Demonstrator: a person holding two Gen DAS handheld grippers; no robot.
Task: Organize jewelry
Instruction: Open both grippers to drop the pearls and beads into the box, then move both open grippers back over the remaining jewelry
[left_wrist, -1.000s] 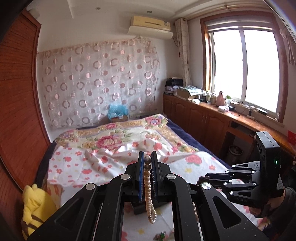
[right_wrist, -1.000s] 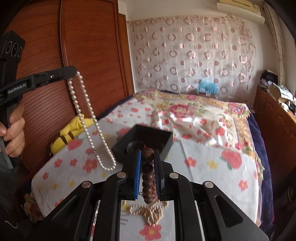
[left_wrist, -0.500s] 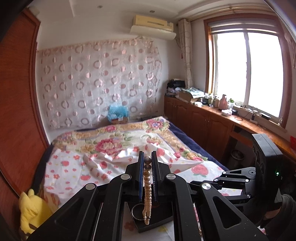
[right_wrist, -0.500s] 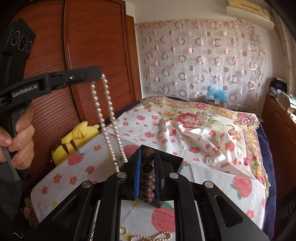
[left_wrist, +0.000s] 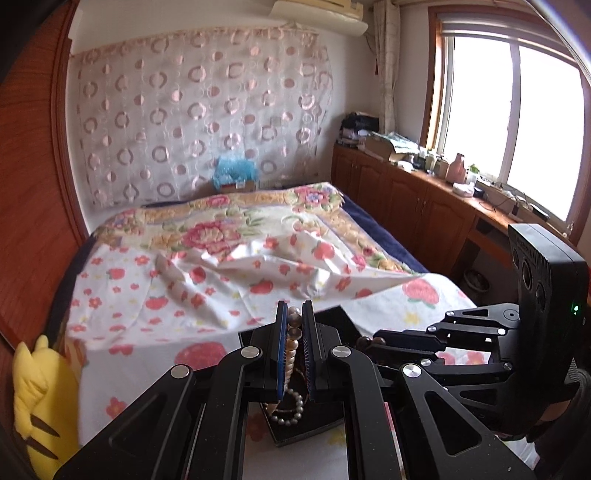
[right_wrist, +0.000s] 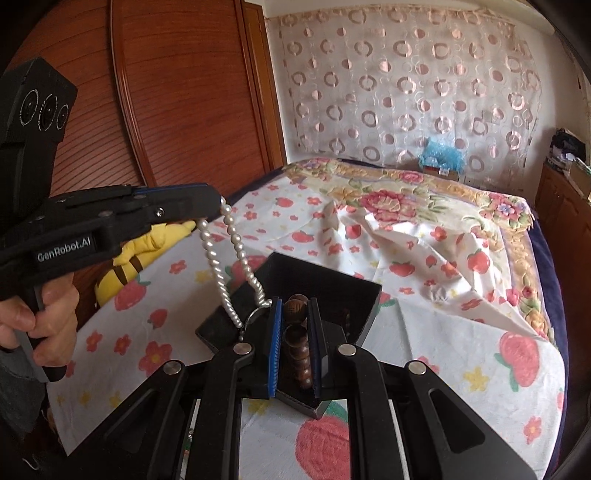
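Note:
My left gripper is shut on a white pearl necklace. The necklace hangs from it into a black jewelry box, and its lower end coils on the box floor. My right gripper is shut on a brown wooden bead bracelet and holds it over the same box. In the right wrist view the left gripper is above and left of the box. In the left wrist view the right gripper reaches in from the right.
The box sits on a strawberry-print sheet on a bed. A yellow plush toy lies at the bed's left edge by a wooden wardrobe. Wooden cabinets run under the window on the right.
Both grippers moved forward and down over the black box. The pearl necklace lowered and its end now rests in the box. The wooden bracelet now hangs over the box.

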